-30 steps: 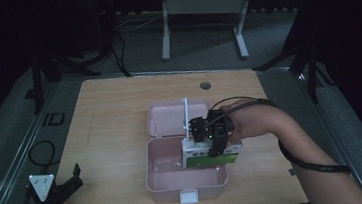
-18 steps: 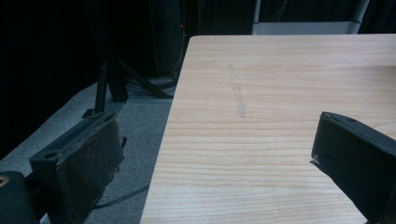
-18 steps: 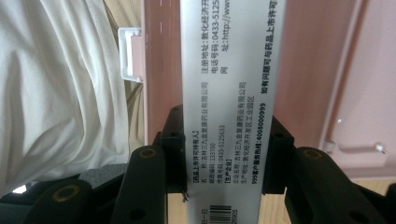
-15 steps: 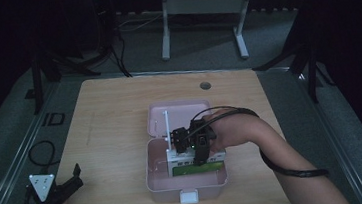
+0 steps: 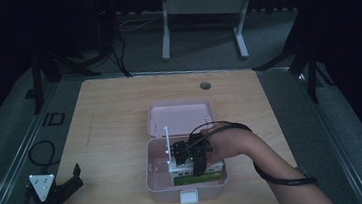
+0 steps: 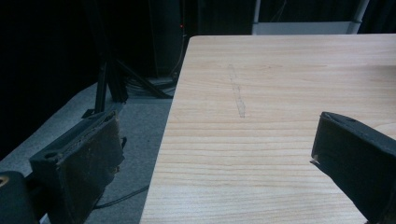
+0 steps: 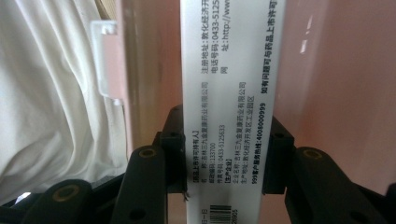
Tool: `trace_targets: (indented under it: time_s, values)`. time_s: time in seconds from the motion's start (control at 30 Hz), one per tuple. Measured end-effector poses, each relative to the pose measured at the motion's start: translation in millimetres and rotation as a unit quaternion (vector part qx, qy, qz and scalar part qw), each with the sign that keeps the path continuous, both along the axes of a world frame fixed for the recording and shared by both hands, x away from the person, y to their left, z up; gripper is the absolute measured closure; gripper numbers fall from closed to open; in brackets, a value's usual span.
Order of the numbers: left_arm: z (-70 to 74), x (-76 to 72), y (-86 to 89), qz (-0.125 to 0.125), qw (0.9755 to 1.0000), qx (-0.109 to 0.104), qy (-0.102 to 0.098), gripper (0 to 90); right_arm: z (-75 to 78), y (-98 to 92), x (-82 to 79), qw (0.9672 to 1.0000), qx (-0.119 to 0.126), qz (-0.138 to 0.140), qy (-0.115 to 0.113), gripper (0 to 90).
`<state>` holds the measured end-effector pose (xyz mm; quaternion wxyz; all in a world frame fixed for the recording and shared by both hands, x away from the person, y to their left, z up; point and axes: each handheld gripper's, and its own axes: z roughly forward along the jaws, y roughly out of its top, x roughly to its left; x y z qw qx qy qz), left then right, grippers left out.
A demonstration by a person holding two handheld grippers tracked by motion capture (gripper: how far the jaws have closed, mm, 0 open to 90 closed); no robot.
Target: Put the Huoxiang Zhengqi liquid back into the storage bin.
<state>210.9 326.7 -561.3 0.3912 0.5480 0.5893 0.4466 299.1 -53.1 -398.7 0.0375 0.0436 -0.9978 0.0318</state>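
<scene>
My right gripper (image 5: 190,157) is clamped on a white-and-green medicine carton (image 5: 198,173), both pads pressing its narrow sides; in the right gripper view the carton (image 7: 227,116) runs straight up between the jaws, printed face toward the camera. I hold the carton inside the open pink box (image 5: 159,182) at the table's (image 5: 110,119) near edge, its lid (image 5: 180,116) lying flat behind. My left gripper (image 5: 59,190) rests at the near left corner, jaws spread wide, nothing between them
</scene>
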Motion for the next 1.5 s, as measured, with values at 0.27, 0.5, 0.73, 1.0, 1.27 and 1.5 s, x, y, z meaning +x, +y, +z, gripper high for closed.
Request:
trace_targets:
  time_s: [0.27,0.5,0.73,1.0,1.27,1.5]
  values:
    - [0.0,-0.1,-0.1,0.000,1.0000,0.001,-0.001,2.1,-24.6,-3.4,2.3,0.9999,-0.008,-0.004,0.010,61.8]
    - [-0.1,-0.2,-0.3,-0.001,1.0000,0.001,-0.001,2.1,-40.0,-7.5,5.6,0.9998,-0.006,-0.013,0.016,61.7]
    - [-0.1,-0.2,-0.2,-0.002,1.0000,0.001,0.000,2.1,-50.4,-7.1,2.8,0.9996,-0.010,-0.007,0.025,61.7]
    - [0.0,-0.2,-0.4,-0.002,1.0000,0.002,0.000,2.1,-63.1,-7.5,0.7,0.9994,-0.009,-0.009,0.032,61.2]
    - [0.0,-0.1,-0.5,-0.002,1.0000,0.003,0.000,2.1,-47.3,-11.6,5.8,0.9994,0.000,-0.019,0.028,51.5]
    - [-0.1,0.1,-0.5,-0.002,1.0000,0.002,0.000,2.1,-14.8,-23.5,9.9,0.9984,0.038,-0.040,0.012,43.4]
